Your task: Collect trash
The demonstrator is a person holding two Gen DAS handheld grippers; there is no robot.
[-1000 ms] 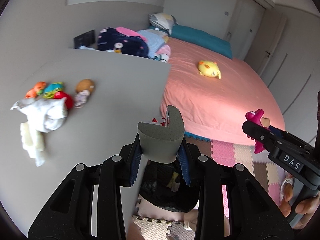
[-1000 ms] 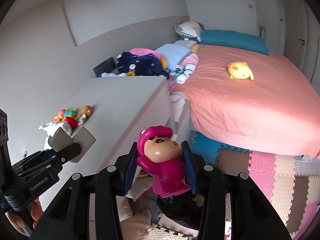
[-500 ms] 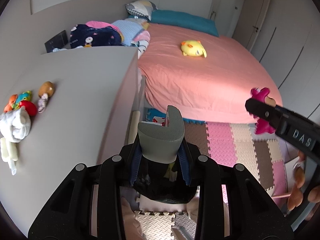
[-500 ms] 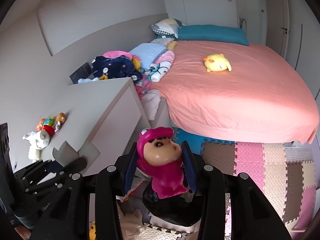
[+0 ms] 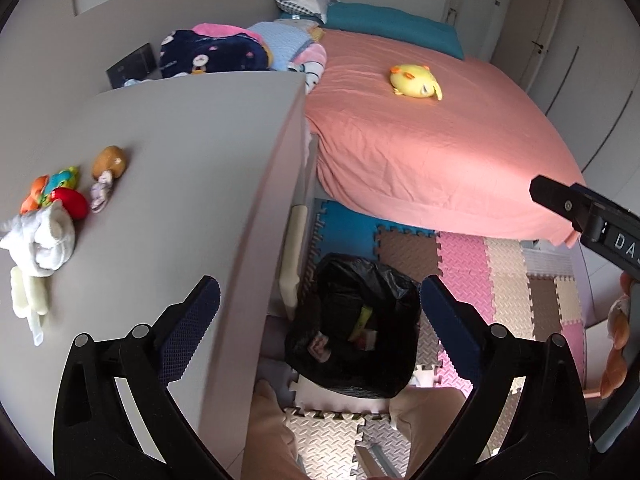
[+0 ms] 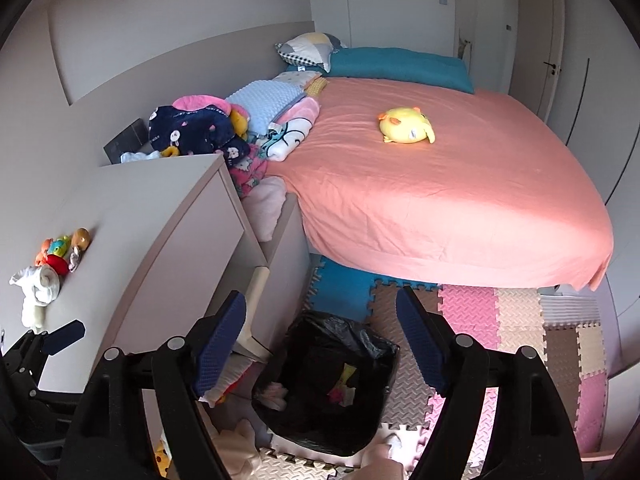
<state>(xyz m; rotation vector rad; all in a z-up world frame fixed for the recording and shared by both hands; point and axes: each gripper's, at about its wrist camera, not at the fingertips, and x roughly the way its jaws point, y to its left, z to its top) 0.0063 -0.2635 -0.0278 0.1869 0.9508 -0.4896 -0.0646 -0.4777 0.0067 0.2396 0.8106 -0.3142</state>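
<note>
1. Both grippers are hanging over the black-lined trash bin (image 6: 326, 388) on the floor mat, just beside the dresser's near corner.
2. The left gripper (image 5: 320, 304) and right gripper (image 6: 320, 322) have just been opening; both are standing wide, with nothing between the jaws.
3. Some scraps are lying inside the bin already.
4. A crumpled white tissue (image 5: 42, 240) is waiting near the dresser's (image 5: 180, 152) left edge, probably next.

Both claws just popped open and hold nothing: left claw (image 5: 320, 300) spread really wide, right claw (image 6: 320, 316) a bit less. Both angle downward, side by side, the person's legs below.
</note>
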